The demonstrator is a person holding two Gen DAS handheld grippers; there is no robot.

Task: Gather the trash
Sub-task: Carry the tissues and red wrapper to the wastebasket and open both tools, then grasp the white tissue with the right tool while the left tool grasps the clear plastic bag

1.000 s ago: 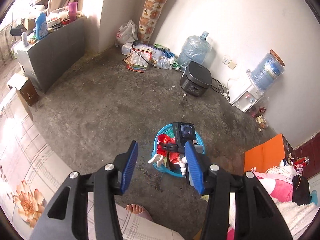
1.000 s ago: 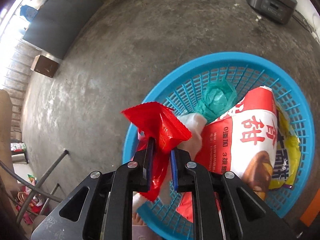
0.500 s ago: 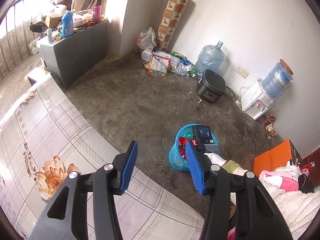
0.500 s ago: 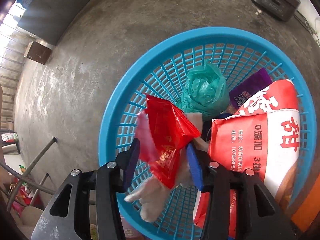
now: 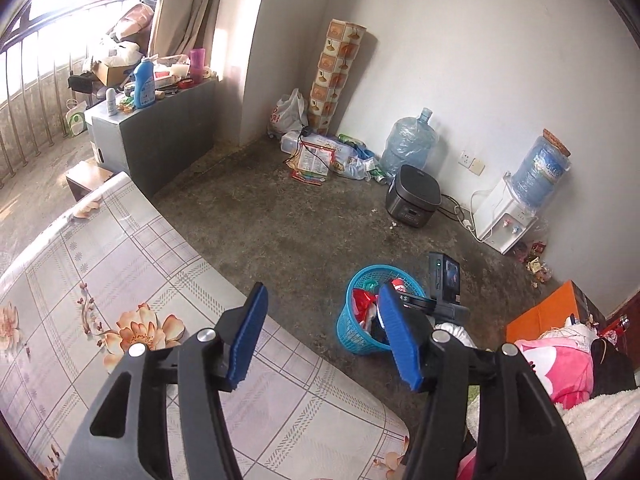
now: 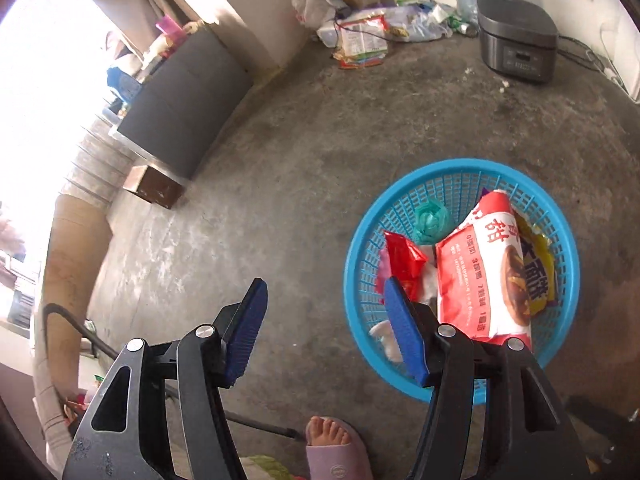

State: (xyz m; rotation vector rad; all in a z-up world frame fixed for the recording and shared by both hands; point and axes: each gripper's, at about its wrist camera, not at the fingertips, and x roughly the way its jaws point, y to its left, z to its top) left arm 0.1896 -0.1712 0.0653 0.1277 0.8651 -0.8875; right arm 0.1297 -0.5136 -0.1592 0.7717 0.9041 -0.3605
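A blue plastic basket [image 6: 362, 248] stands on the concrete floor and holds trash: a small red wrapper [image 6: 404, 258], a large red-and-white snack bag [image 6: 484, 272], a green plastic bag [image 6: 430, 218] and a yellow packet [image 6: 538, 276]. My right gripper [image 6: 324, 328] is open and empty, above the floor just left of the basket. My left gripper [image 5: 320, 332] is open and empty, high above a floral tablecloth [image 5: 100, 288]. The basket [image 5: 350, 328] shows beyond it, with the right gripper's camera body [image 5: 444, 280] over it.
A person's foot in a pink slipper [image 6: 332, 446] is on the floor below the right gripper. A rice cooker [image 5: 412, 196], water jugs [image 5: 408, 144], a dispenser [image 5: 506, 220] and a litter pile [image 5: 320, 156] line the far wall. A grey cabinet [image 5: 160, 132] stands left.
My right gripper opened, dropped the red wrapper into the basket and pulled back up and to the left. My left gripper rose away from the basket, over the table.
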